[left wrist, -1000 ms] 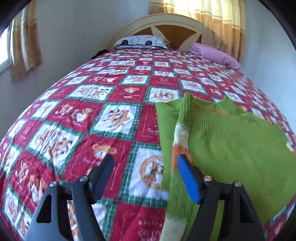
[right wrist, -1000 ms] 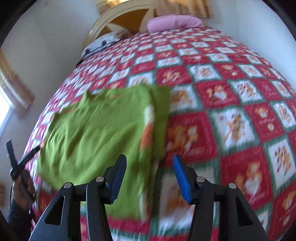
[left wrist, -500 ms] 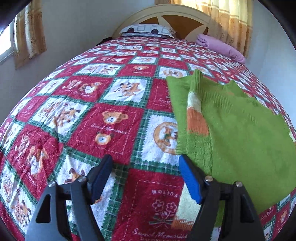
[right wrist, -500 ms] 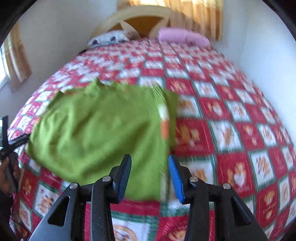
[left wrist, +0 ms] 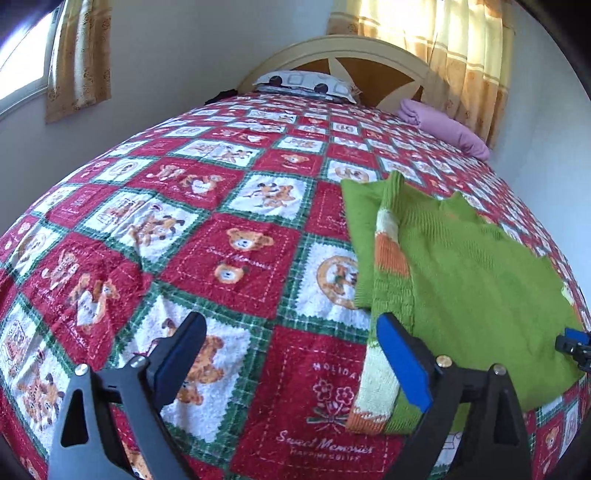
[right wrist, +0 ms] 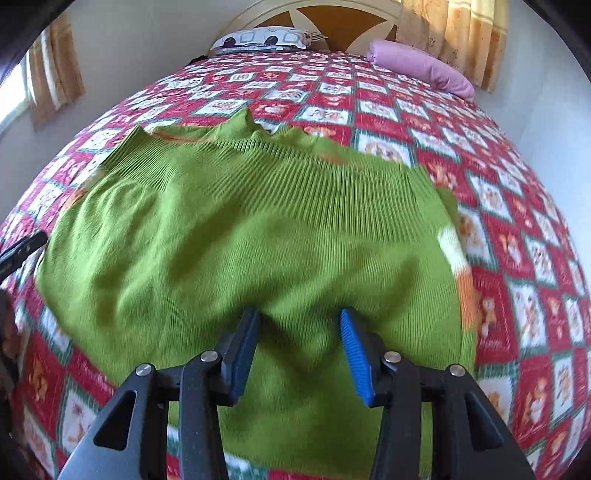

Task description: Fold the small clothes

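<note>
Sweater (right wrist: 236, 236), green knit, lies flat on the red patchwork quilt (left wrist: 229, 236) near the bed's near edge. In the right wrist view we see its ribbed neckline at the far side, toward the headboard (right wrist: 314, 22), and its hem toward us, so the long axis runs near to far. One striped sleeve (left wrist: 388, 258), green with orange and white bands, is folded along the sweater's left edge in the left wrist view, cuff at the near end. A matching sleeve (right wrist: 461, 273) runs down the right edge in the right wrist view.

We hold the left gripper (left wrist: 291, 354) over bare quilt just left of the sweater, jaws spread wide and just been opening, nothing between them; its right finger sits at the sleeve's edge, contact unclear. We hold the right gripper (right wrist: 299, 343) over the sweater's near middle, jaws partly apart, just been widening slightly, no cloth pinched; whether tips touch the knit we cannot tell.

Near hem is hidden behind the right gripper. The right wrist view is motion-blurred. Patterned pillow (left wrist: 306, 83) and pink bolster (left wrist: 447, 129) lie at the far end.
</note>
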A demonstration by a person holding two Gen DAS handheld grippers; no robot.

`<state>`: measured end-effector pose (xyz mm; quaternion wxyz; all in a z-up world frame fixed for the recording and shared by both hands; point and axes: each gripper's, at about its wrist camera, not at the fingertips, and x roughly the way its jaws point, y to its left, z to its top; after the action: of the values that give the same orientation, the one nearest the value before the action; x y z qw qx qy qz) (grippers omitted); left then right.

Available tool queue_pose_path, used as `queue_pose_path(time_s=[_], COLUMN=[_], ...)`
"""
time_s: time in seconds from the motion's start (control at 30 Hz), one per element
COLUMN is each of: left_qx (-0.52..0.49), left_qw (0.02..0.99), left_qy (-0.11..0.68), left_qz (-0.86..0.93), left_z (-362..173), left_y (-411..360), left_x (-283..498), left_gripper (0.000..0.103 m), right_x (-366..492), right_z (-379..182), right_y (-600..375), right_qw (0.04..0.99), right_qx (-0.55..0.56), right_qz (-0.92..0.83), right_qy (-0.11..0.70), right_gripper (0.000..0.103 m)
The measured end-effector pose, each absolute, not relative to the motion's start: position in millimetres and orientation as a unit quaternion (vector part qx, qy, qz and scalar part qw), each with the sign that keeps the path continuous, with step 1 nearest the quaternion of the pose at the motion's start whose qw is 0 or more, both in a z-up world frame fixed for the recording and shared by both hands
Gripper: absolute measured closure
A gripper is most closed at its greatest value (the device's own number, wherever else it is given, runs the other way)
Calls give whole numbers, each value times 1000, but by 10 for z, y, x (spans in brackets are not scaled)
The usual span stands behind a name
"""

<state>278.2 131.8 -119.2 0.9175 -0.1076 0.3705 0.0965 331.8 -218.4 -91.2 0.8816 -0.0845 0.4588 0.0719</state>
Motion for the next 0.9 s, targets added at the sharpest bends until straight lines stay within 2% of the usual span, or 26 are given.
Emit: queue_pose_path(time_s=[0.17, 0.27, 0.33, 0.43, 0.53, 0.63, 0.8, 0.9], left_qx=[-117, -131, -141, -154, -163, -166, -166, -166], left_qw=[914, 912, 909, 908, 908, 907, 907, 907], left_qy=[376, 378, 382, 381, 378, 378, 381, 381], left_qz=[96, 91, 89, 86, 82, 78, 74, 73], left_z=[-1221, -1245, -1269, -1281, -1286, -1292, -1301, -1302], left_y=[1347, 1387, 1425, 1455, 1472, 1473, 1463, 1473], left_x=[2785, 2784, 2797, 2779, 2764, 2768, 2791, 2791], left_gripper=[7, 5, 5, 5, 5, 3, 0, 0], right_x=[3335, 3531, 3799, 4091, 4409, 4652, 4733, 4639], right_z=[-537, -699, -976, -1034, -1055, -1125, -1155, -1037], right_y=[-2005, -1750, -1617, -1566, -1602, -1524, -1373, -1452], right_qw=[907, 879, 861, 879, 878, 880, 882, 888], right_qx=[-46, -20, -30, -50, -9, -34, -85, -61], right_qz=[97, 164, 138, 112, 99, 79, 61, 62], right_qy=[406, 447, 488, 461, 469, 466, 460, 452], right_gripper=[56, 56, 58, 59, 59, 59, 58, 58])
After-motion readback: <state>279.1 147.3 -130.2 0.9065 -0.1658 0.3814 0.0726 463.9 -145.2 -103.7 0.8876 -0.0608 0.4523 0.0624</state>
